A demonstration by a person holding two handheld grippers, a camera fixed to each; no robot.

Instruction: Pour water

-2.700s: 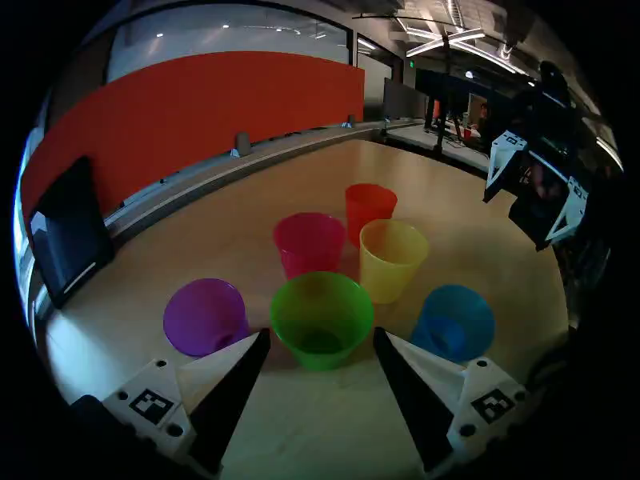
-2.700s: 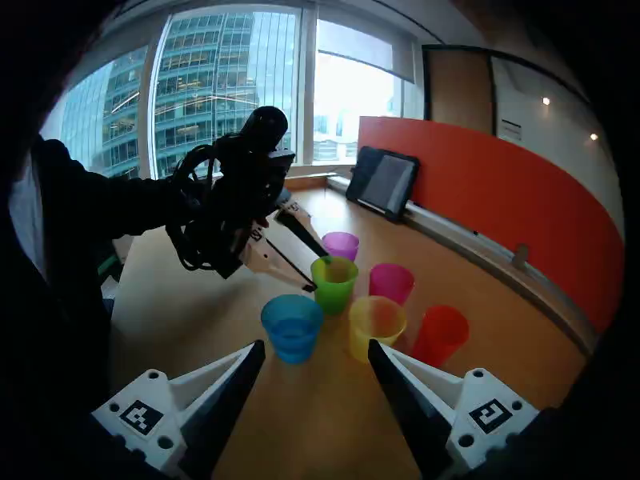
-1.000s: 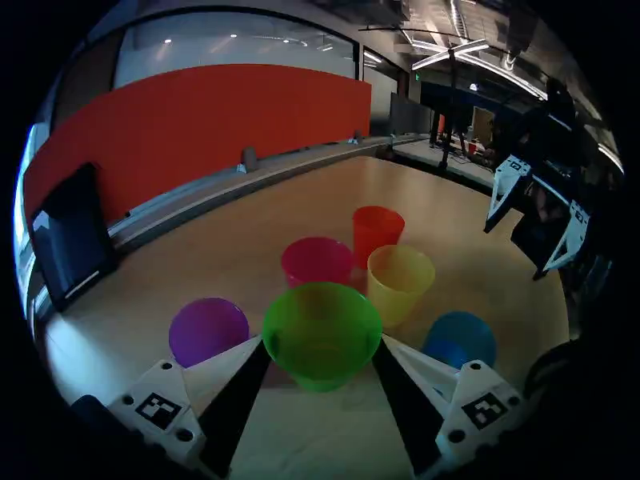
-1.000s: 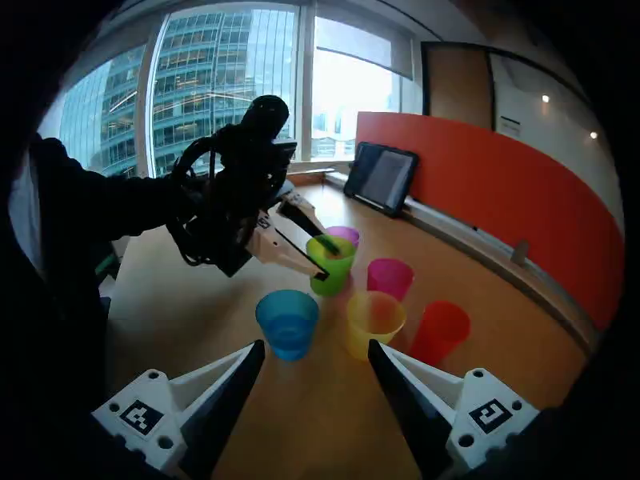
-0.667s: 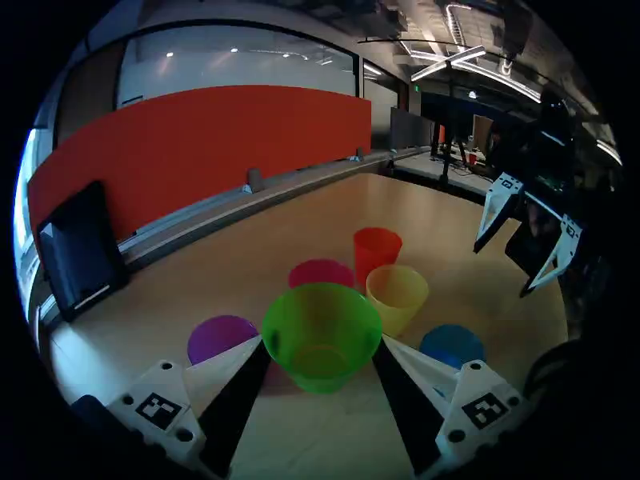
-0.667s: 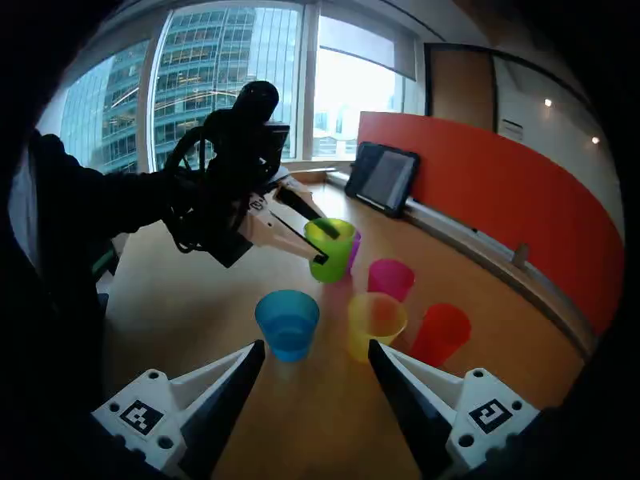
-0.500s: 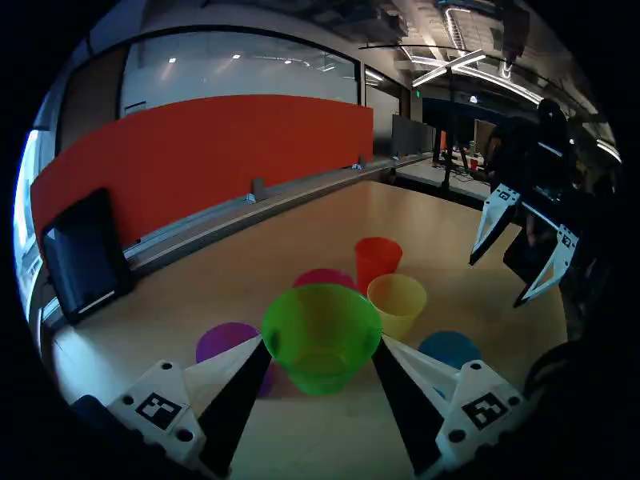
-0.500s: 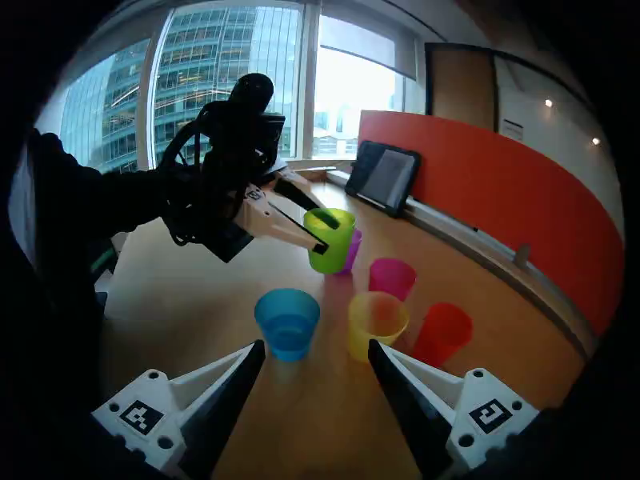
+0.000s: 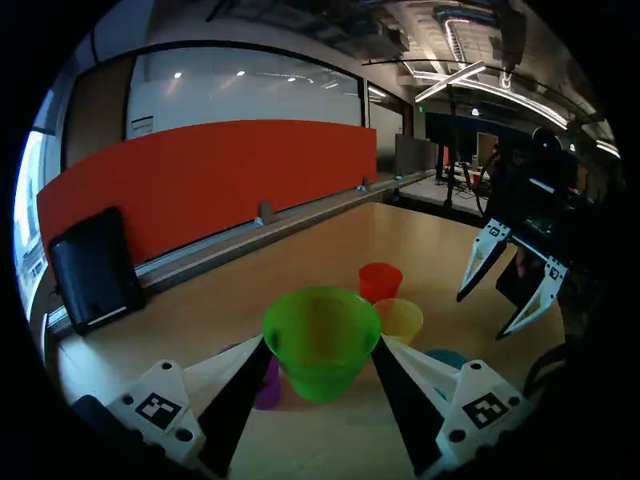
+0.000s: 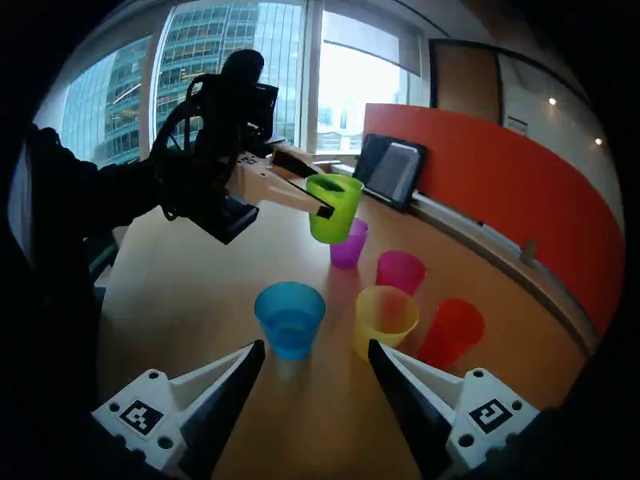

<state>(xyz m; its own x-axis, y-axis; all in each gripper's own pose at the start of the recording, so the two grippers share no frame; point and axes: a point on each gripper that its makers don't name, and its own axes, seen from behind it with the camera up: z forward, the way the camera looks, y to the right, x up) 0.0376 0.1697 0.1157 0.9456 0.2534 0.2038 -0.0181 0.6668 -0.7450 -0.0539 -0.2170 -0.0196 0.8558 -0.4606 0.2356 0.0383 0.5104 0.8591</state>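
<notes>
My left gripper (image 9: 320,352) is shut on the green cup (image 9: 322,341) and holds it upright, raised well above the wooden table (image 10: 200,272). In the right gripper view the green cup (image 10: 333,206) hangs above the purple cup (image 10: 349,243), with the left gripper (image 10: 308,188) and a dark sleeve behind it. On the table below stand the blue cup (image 10: 289,319) with water in it, the yellow cup (image 10: 385,319), the pink cup (image 10: 399,272) and the red cup (image 10: 453,331). My right gripper (image 10: 316,384) is open just before the blue cup, touching nothing. It also appears as the right gripper (image 9: 508,284) at the far right.
A dark tablet (image 9: 96,268) leans against the orange partition (image 9: 208,180) at the table's back edge. Large windows (image 10: 240,72) lie behind the person's arm (image 10: 88,200). Bare table stretches in front of the cups toward my right gripper.
My left gripper closed on the green cup and has lifted it steadily off the table. The right gripper stays in place, open; the other cups have not moved.
</notes>
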